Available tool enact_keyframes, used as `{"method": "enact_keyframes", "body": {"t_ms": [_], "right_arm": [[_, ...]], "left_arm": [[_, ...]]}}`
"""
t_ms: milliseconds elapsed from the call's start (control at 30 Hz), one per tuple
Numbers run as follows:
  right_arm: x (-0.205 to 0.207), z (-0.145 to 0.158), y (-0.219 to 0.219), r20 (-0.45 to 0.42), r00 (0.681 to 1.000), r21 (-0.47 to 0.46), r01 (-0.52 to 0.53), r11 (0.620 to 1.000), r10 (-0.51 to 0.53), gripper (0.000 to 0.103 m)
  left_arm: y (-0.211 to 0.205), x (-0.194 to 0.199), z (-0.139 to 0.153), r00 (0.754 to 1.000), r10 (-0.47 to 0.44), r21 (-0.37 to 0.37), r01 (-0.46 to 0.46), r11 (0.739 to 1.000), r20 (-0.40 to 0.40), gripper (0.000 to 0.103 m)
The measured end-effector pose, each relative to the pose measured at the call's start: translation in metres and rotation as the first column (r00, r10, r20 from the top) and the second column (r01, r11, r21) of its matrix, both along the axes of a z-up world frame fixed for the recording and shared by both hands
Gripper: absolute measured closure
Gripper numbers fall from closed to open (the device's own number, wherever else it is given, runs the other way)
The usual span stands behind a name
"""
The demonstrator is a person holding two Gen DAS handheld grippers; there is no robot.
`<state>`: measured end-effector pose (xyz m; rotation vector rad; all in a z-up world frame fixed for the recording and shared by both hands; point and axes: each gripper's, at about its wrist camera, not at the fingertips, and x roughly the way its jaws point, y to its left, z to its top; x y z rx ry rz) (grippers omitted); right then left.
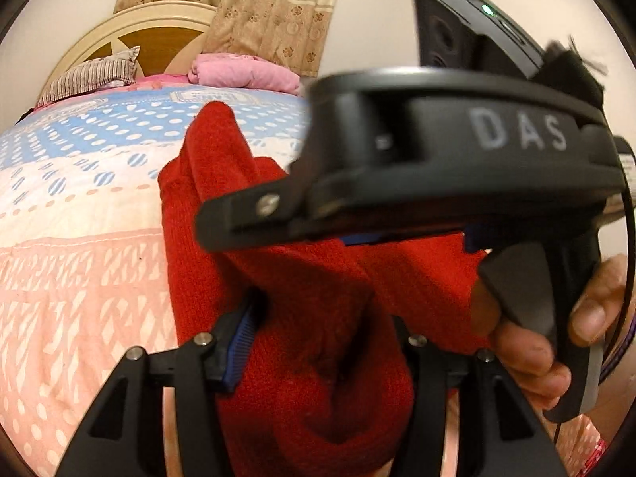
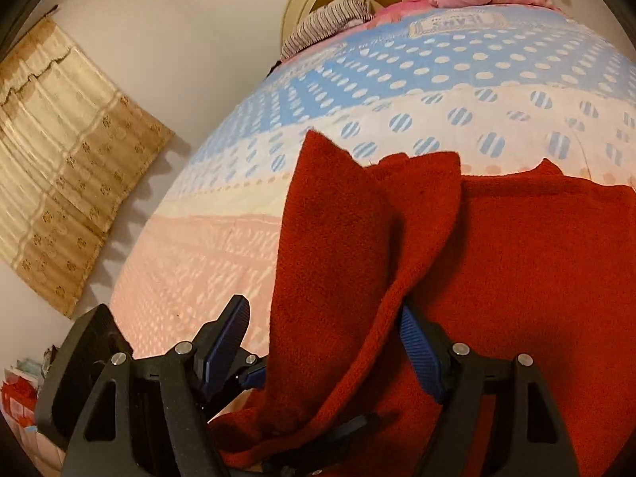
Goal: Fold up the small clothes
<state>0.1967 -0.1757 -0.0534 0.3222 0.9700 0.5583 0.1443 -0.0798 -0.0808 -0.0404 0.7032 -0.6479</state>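
A small red knitted garment (image 1: 318,318) lies on the bed (image 1: 79,278), with a bunched part running between my left gripper's (image 1: 322,357) fingers. The left jaws stand wide with cloth filling the gap; I cannot tell whether they clamp it. My right gripper (image 1: 397,183), held by a hand (image 1: 528,342), crosses just above the red cloth in the left wrist view. In the right wrist view the red garment (image 2: 497,258) drapes over the right gripper (image 2: 322,342), whose blue pads (image 2: 226,342) stand wide apart with a fold of cloth between them.
The bed has a pink, white and blue dotted quilt (image 2: 397,79). A striped pillow (image 1: 91,75) and a folded pink blanket (image 1: 246,71) lie at the headboard (image 1: 159,35). Beige curtains (image 1: 270,8) hang behind. A wall and another curtain (image 2: 67,167) are at the left.
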Motion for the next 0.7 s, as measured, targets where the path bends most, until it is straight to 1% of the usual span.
{"method": "enact_keyframes", "body": {"t_ms": [33, 67, 133, 167, 200, 233, 267, 300, 333, 367, 400, 467, 567, 667, 700], "right_arm": [[0.001, 0.0, 0.001, -0.001, 1.0, -0.012, -0.008, 1.0, 0.008, 0.027], [0.001, -0.001, 0.004, 0.002, 1.0, -0.027, -0.022, 0.999, 0.022, 0.027], [0.001, -0.001, 0.011, 0.005, 0.998, -0.059, -0.057, 0.997, 0.057, 0.027], [0.001, -0.001, 0.014, 0.011, 0.998, -0.091, -0.061, 0.994, 0.062, 0.027], [0.0, -0.001, 0.016, 0.023, 0.998, -0.141, -0.05, 0.989, 0.054, 0.037], [-0.001, -0.002, 0.017, 0.041, 0.998, -0.207, -0.035, 0.978, 0.044, 0.051], [-0.002, -0.005, 0.017, 0.033, 0.998, -0.221, -0.037, 0.974, 0.045, 0.079], [-0.002, -0.008, 0.012, 0.017, 0.999, -0.212, -0.025, 0.977, 0.03, 0.08], [-0.005, -0.008, 0.005, 0.018, 1.0, -0.185, -0.002, 0.983, 0.006, 0.082], [-0.008, -0.008, -0.005, 0.025, 0.999, -0.139, 0.032, 0.99, -0.029, 0.085], [-0.01, -0.009, -0.013, 0.031, 0.998, -0.107, 0.063, 0.992, -0.06, 0.086], [-0.019, -0.015, -0.03, 0.028, 0.992, -0.007, 0.12, 0.993, -0.119, 0.086], [-0.024, -0.033, -0.043, -0.005, 0.985, 0.073, 0.175, 0.982, -0.175, 0.086], [-0.024, -0.048, -0.056, -0.05, 0.977, 0.182, 0.213, 0.96, -0.207, 0.086], [-0.024, -0.05, -0.057, -0.056, 0.976, 0.194, 0.219, 0.956, -0.212, 0.086]], "left_arm": [[0.0, -0.001, 0.0, 1.0, -0.004, 0.007, 0.004, 1.0, 0.001, 0.047], [-0.003, -0.001, 0.001, 1.0, -0.014, 0.014, 0.014, 1.0, 0.004, 0.041], [-0.007, -0.004, 0.003, 1.0, -0.02, 0.039, 0.019, 0.999, 0.017, 0.04], [-0.009, -0.007, 0.003, 1.0, -0.017, 0.046, 0.016, 0.999, 0.022, 0.04], [-0.009, -0.008, 0.004, 1.0, -0.015, 0.046, 0.014, 0.999, 0.023, 0.04], [-0.007, -0.007, 0.005, 1.0, -0.013, 0.04, 0.013, 0.999, 0.017, 0.04], [-0.005, -0.007, 0.005, 1.0, -0.015, 0.028, 0.015, 1.0, 0.01, 0.04], [-0.002, -0.007, 0.005, 1.0, -0.014, 0.013, 0.014, 1.0, 0.002, 0.04], [0.001, -0.007, 0.006, 1.0, -0.01, 0.005, 0.01, 1.0, -0.002, 0.04], [0.002, -0.007, 0.006, 1.0, -0.01, 0.001, 0.01, 1.0, -0.003, 0.04], [0.002, -0.008, 0.007, 1.0, -0.011, 0.004, 0.011, 1.0, -0.002, 0.04], [-0.001, -0.011, 0.008, 1.0, -0.015, 0.022, 0.014, 1.0, 0.005, 0.04], [-0.003, -0.011, 0.008, 1.0, -0.019, 0.037, 0.019, 0.999, 0.008, 0.04], [-0.003, -0.011, 0.011, 1.0, -0.022, 0.036, 0.022, 0.999, 0.005, 0.04], [-0.003, -0.011, 0.01, 1.0, -0.022, 0.035, 0.022, 0.999, 0.004, 0.04]]}}
